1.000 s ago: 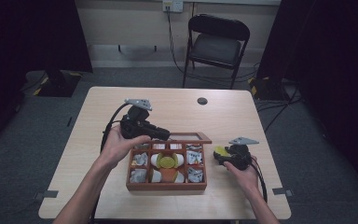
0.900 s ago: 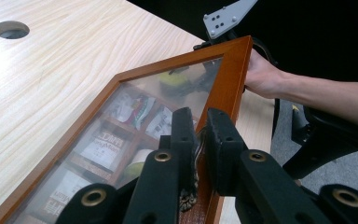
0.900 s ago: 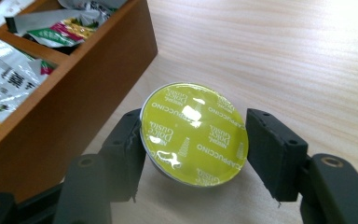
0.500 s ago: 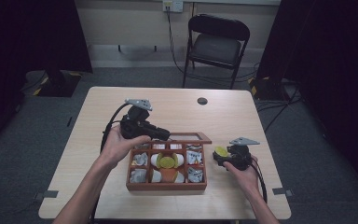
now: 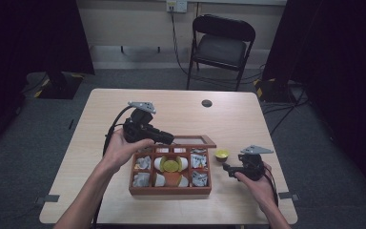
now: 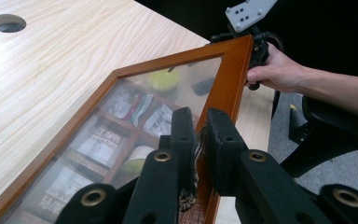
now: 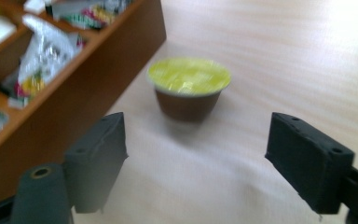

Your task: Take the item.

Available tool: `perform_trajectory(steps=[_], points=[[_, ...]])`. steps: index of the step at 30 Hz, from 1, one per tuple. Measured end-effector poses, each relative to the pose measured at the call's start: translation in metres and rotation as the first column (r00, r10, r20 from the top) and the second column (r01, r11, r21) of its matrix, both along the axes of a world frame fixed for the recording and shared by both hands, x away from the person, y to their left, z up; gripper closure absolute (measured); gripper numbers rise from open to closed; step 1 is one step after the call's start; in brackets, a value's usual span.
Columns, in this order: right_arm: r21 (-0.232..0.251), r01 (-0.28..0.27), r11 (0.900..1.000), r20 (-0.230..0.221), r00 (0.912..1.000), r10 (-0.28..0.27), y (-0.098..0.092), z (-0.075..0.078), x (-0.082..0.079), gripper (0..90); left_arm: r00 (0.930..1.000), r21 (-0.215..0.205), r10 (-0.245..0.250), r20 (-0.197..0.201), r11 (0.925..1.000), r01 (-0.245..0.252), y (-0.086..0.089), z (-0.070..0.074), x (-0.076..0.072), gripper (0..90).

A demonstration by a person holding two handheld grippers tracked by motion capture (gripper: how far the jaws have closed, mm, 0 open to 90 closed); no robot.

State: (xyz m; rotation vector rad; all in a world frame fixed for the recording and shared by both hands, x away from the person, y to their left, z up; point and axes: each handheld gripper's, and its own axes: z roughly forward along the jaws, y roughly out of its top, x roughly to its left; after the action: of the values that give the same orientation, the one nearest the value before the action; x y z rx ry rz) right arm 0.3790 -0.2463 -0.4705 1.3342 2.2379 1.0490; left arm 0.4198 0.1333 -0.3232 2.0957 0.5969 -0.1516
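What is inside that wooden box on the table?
The wooden box holds compartments of foil sachets and white pods, one yellow-lidded pod in the middle. The raised glass lid and the left hand cover the back row.

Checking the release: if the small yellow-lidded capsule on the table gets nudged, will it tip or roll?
The capsule stands upright on its narrower base, wider foil lid on top, so a push near the rim may tip it. Once on its side, its round, tapered body would probably roll in a curve. It looks light.

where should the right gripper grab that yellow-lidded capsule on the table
Grip the capsule across its brown tapered body just under the foil rim, coming level from the side away from the wooden box. It stands upright, the rim overhangs, and the right gripper already faces it with jaws open.
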Motion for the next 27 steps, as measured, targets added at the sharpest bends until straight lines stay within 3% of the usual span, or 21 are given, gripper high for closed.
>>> perform_trajectory(steps=[7, 14, 21, 27], points=[[-0.024, 0.011, 1.0, -0.034, 0.9994, -0.012, -0.006, -0.014, -0.007, 18.8, 1.0, 0.016, -0.009, 0.0, 0.9998, 0.009, -0.002, -0.001, -0.003, 81.9], [-0.054, 0.032, 0.998, -0.039, 0.9986, -0.034, -0.011, -0.023, -0.006, 19.7, 0.9997, 0.028, -0.024, -0.005, 0.9993, 0.024, -0.002, -0.003, -0.004, 81.8], [-0.098, 0.028, 0.995, -0.006, 0.9996, -0.028, -0.009, -0.027, -0.009, 18.6, 0.9995, 0.037, -0.031, -0.004, 0.9988, 0.031, -0.004, -0.004, -0.006, 81.9], [-0.095, 0.021, 0.995, 0.017, 0.9997, -0.019, -0.009, -0.03, -0.01, 15.3, 0.9992, 0.038, -0.038, -0.01, 0.9985, 0.038, -0.004, -0.007, -0.008, 81.9]])
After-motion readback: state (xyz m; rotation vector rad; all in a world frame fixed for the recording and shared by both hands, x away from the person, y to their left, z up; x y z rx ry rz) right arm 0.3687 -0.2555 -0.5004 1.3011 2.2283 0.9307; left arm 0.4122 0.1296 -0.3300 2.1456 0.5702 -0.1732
